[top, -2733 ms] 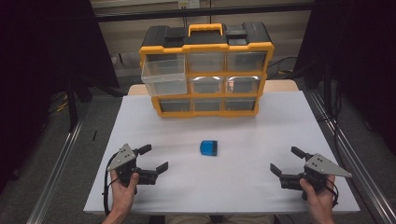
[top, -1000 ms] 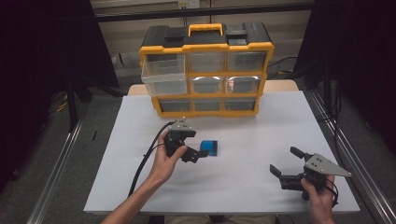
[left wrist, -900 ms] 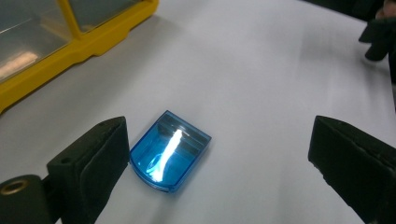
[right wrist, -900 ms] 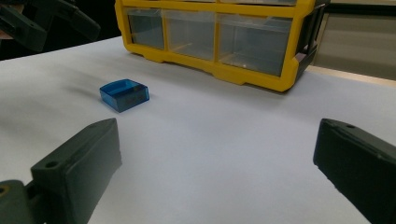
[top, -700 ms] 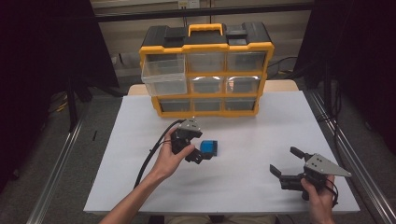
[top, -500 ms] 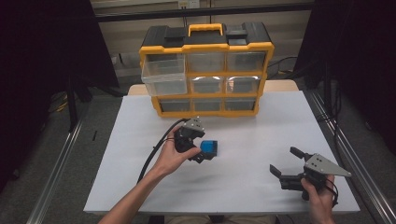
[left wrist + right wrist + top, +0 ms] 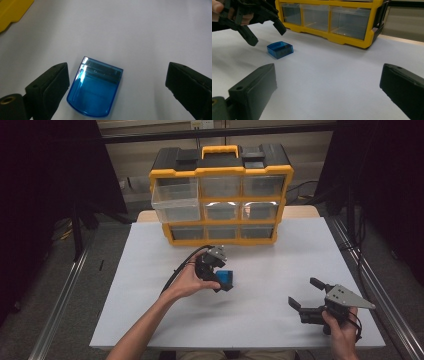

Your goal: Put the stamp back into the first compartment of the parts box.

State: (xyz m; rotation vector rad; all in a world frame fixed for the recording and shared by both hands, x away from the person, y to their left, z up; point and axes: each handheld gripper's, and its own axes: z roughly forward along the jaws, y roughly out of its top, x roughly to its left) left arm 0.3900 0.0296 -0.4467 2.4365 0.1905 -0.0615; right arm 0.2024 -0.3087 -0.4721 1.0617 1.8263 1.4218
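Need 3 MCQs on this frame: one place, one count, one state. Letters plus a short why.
1. Where is the blue box?
A. In a drawer
B. On the table, between the left hand-held gripper's jaws
C. In the right hand-held gripper

2. How many drawers does the organizer's top row have?
A. Two
B. Three
C. Five

3. What state is the left hand-held gripper in?
A. Open, jaws apart from the box
B. Shut on the box
C. Lying on the table

Key:
1 B: the left gripper view shows the box flat on the white table with a jaw on each side.
2 B: the high view shows three clear fronts in that row.
3 A: white table shows between each jaw and the box.
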